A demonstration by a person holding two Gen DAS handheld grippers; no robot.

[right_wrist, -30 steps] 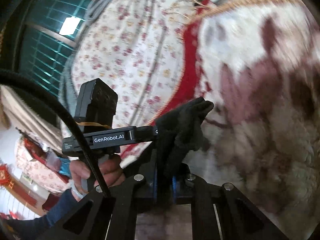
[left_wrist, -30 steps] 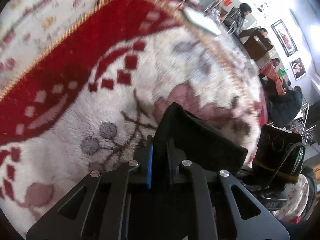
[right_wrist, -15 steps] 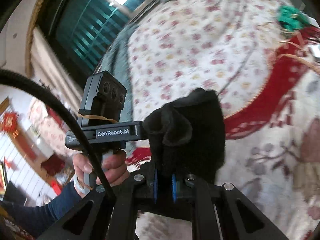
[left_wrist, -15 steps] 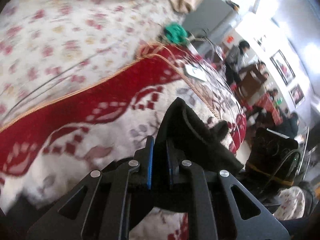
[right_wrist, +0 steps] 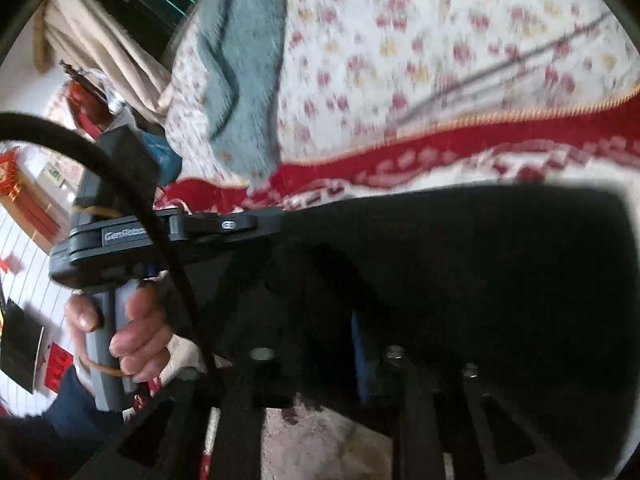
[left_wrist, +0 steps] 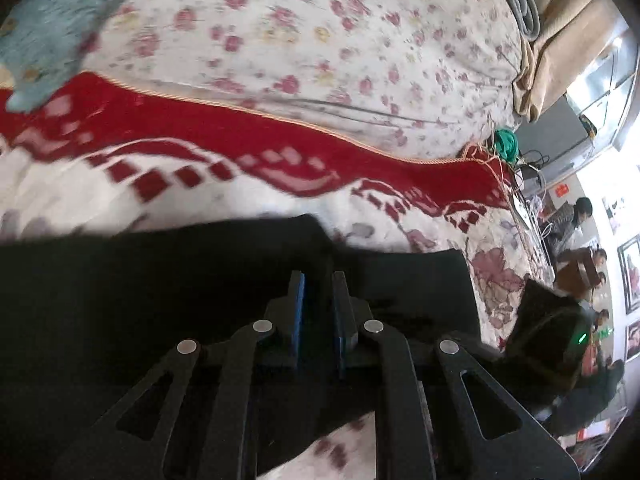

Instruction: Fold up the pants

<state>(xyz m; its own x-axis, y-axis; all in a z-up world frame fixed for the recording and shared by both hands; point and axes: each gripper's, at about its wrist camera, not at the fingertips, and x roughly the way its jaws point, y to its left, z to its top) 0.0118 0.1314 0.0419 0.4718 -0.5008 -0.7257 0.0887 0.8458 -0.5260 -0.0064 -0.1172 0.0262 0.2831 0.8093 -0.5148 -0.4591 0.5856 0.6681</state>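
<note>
Pants [left_wrist: 168,280] — black — spread beyond both claws, left claw [left_wrist: 319,280] and right claw [right_wrist: 370,344] each clamped on the cloth.

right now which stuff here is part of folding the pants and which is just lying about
Part of the job:
black pants
left gripper
right gripper

Lying about:
red and white blanket
floral sheet
blue towel
green bundle

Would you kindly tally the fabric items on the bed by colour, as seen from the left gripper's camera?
Black: 1, the pants
Red and white: 1, the patterned blanket
Floral white: 1, the bedspread
Light blue: 1, the fuzzy cloth
Tan: 1, the bundled cloth
Green: 1, the small bundle
Total: 6
</note>
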